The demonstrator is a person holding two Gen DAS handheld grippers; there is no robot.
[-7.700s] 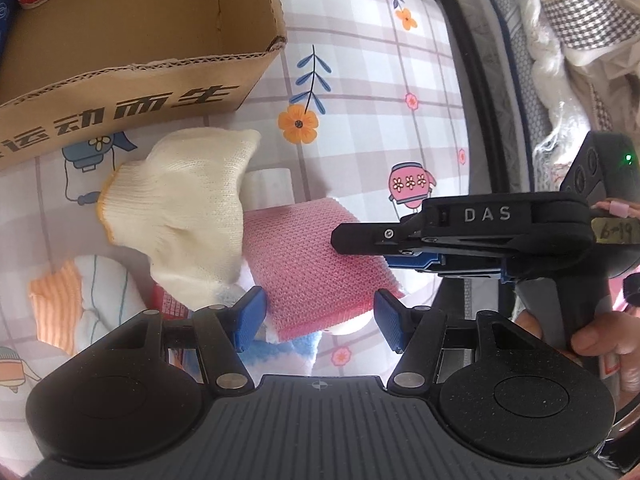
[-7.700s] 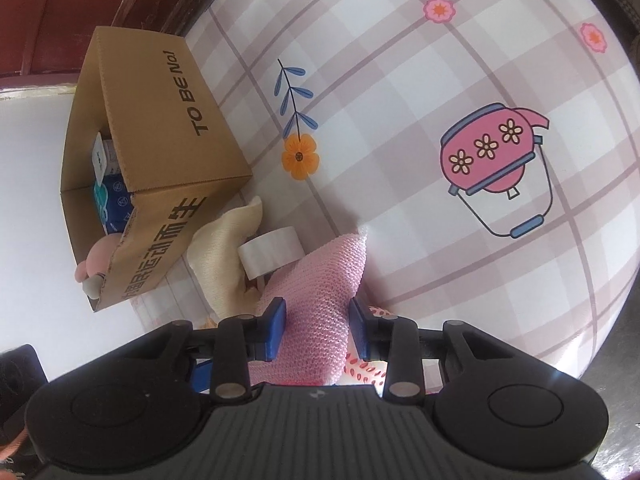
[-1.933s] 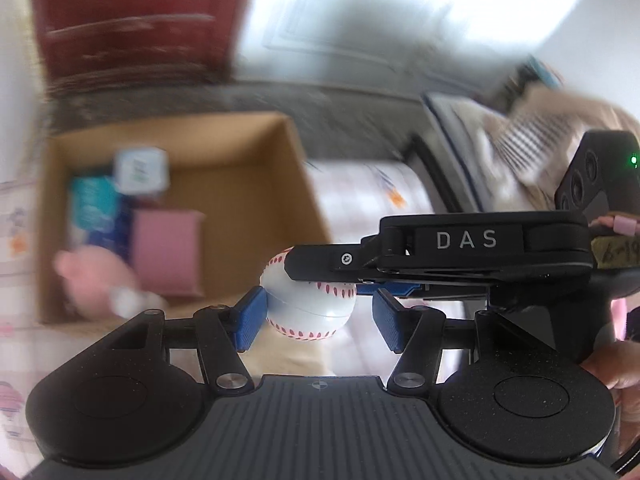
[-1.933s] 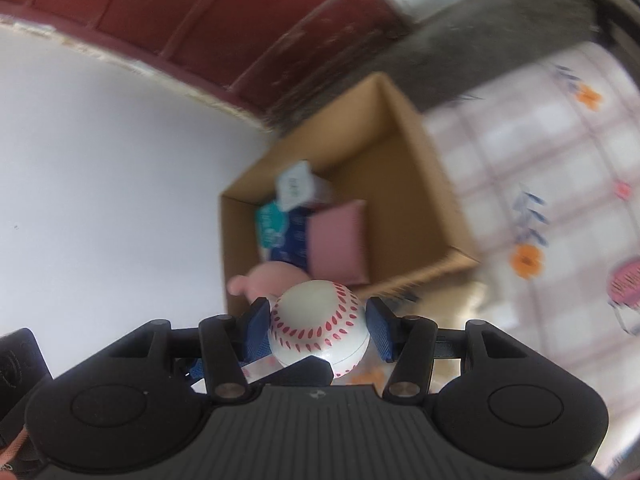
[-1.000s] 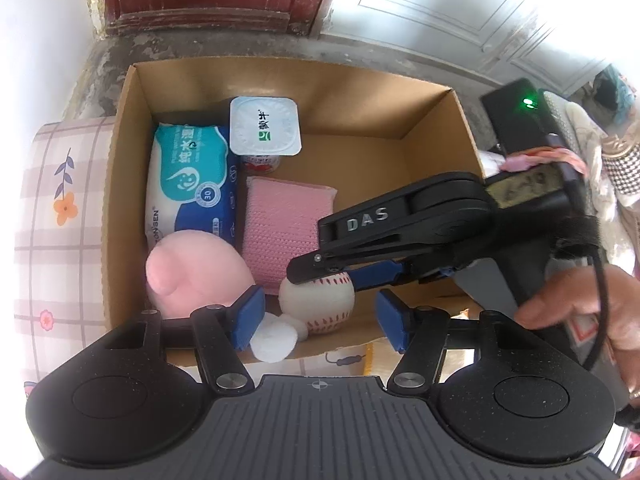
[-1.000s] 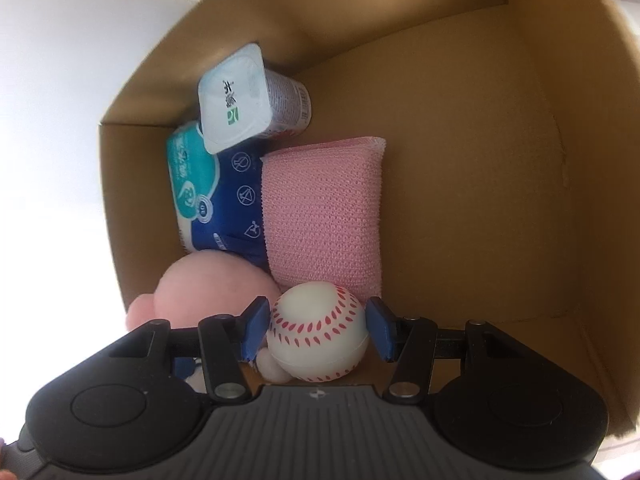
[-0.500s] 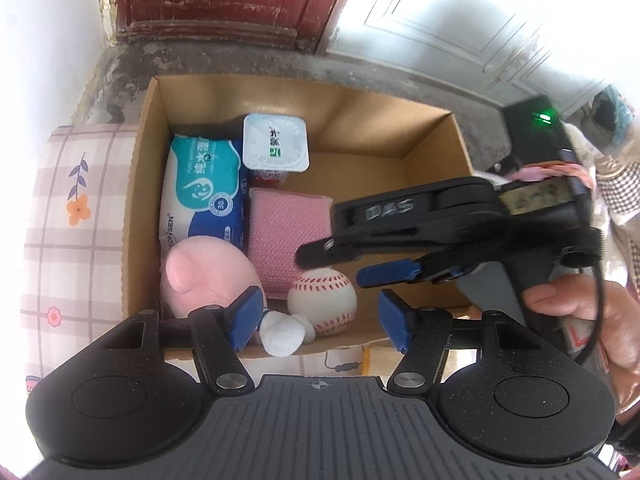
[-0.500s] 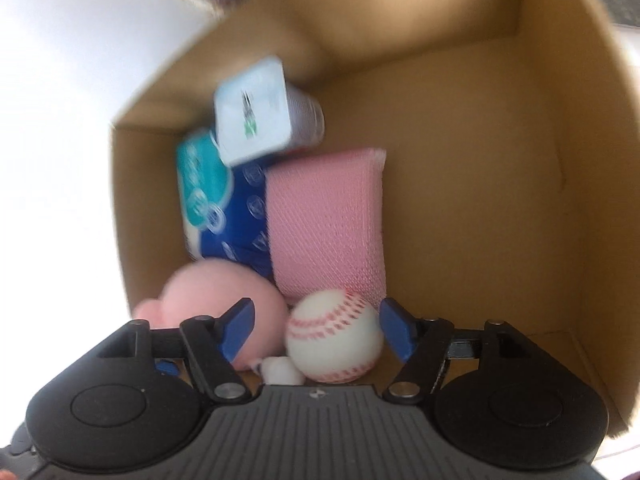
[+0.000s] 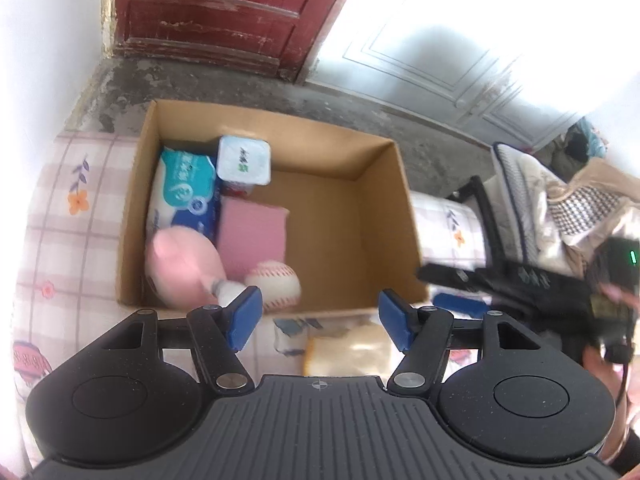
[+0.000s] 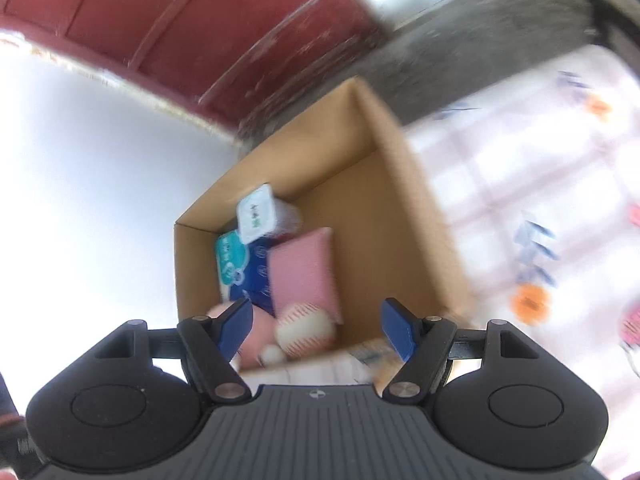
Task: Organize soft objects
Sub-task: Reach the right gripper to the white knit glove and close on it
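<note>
The cardboard box (image 9: 404,216) stands on the plaid cloth and holds a white baseball (image 9: 276,282), a pink sponge (image 9: 252,236), a pink plush toy (image 9: 180,268), a blue tissue pack (image 9: 182,188) and a yogurt cup (image 9: 243,160). My left gripper (image 9: 320,320) hovers open above the box's near wall with nothing between its blue pads. My right gripper (image 10: 318,330) is open and empty too, held back above the box; the baseball (image 10: 304,330) lies free below it beside the sponge (image 10: 302,272). In the left wrist view the right gripper (image 9: 430,286) sits off the box's right corner.
A cream glove (image 9: 348,350) lies on the plaid cloth (image 9: 60,248) in front of the box. Behind the box are bare concrete floor (image 9: 240,92) and a red door (image 9: 216,12). Bedding and a dark frame (image 9: 484,216) crowd the right side.
The right gripper opened, left the baseball in the box beside the pink sponge, and pulled up and away to the right. The left gripper also rose and backed off.
</note>
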